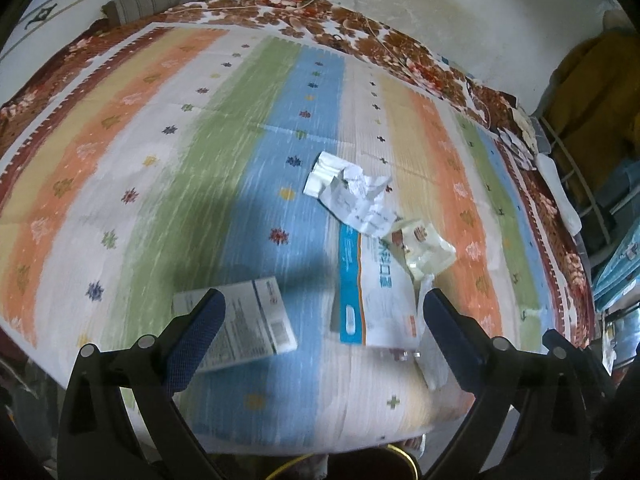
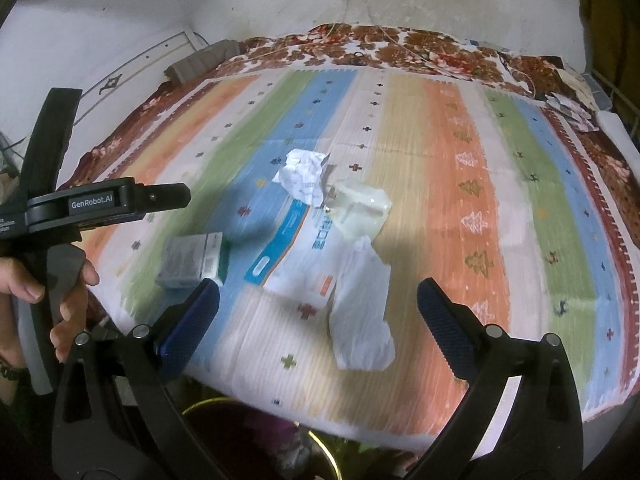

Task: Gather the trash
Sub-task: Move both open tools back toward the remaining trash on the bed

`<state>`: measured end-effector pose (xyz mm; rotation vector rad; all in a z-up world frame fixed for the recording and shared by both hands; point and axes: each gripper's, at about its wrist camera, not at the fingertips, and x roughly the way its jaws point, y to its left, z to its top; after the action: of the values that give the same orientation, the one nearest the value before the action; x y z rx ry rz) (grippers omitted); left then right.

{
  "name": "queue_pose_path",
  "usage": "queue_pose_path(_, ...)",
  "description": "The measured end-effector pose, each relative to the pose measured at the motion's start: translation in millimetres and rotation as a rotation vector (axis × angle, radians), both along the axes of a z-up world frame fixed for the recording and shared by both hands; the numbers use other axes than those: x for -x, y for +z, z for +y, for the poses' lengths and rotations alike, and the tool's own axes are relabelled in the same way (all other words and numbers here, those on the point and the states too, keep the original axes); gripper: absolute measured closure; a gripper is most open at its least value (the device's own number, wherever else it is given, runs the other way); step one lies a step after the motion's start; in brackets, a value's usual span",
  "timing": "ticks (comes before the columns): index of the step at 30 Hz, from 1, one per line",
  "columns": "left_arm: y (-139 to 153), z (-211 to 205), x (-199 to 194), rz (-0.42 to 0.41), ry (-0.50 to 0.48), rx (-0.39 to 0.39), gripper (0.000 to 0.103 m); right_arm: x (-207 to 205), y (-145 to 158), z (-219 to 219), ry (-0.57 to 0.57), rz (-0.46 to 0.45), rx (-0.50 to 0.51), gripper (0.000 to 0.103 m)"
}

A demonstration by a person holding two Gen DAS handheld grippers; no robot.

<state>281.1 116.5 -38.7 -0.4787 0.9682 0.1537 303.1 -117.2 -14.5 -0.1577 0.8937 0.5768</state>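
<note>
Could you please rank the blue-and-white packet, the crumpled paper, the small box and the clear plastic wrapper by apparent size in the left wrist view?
1. blue-and-white packet
2. small box, helped by nearness
3. crumpled paper
4. clear plastic wrapper

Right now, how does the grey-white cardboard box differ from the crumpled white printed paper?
The grey-white cardboard box keeps flat faces and straight edges; the crumpled white printed paper is creased and irregular. The box lies alone, nearer the camera; the paper touches other wrappers. Both rest on the striped bedcover.
</note>
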Motion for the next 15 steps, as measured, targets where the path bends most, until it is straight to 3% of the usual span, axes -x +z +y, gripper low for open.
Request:
queue_pose_path(6,-18.4,15.6,-26.6,0.019,-0.013,0.093,0.007,-21.1,-6.6,10.9,0.039,-0.046,0.018,0.009)
queue_pose_path(15,-39.4,29.0,-60.9,0.048,0.014,0.127,0.01,-45.6,-24.9,29.5,0.103,-0.101,0.073,0.009)
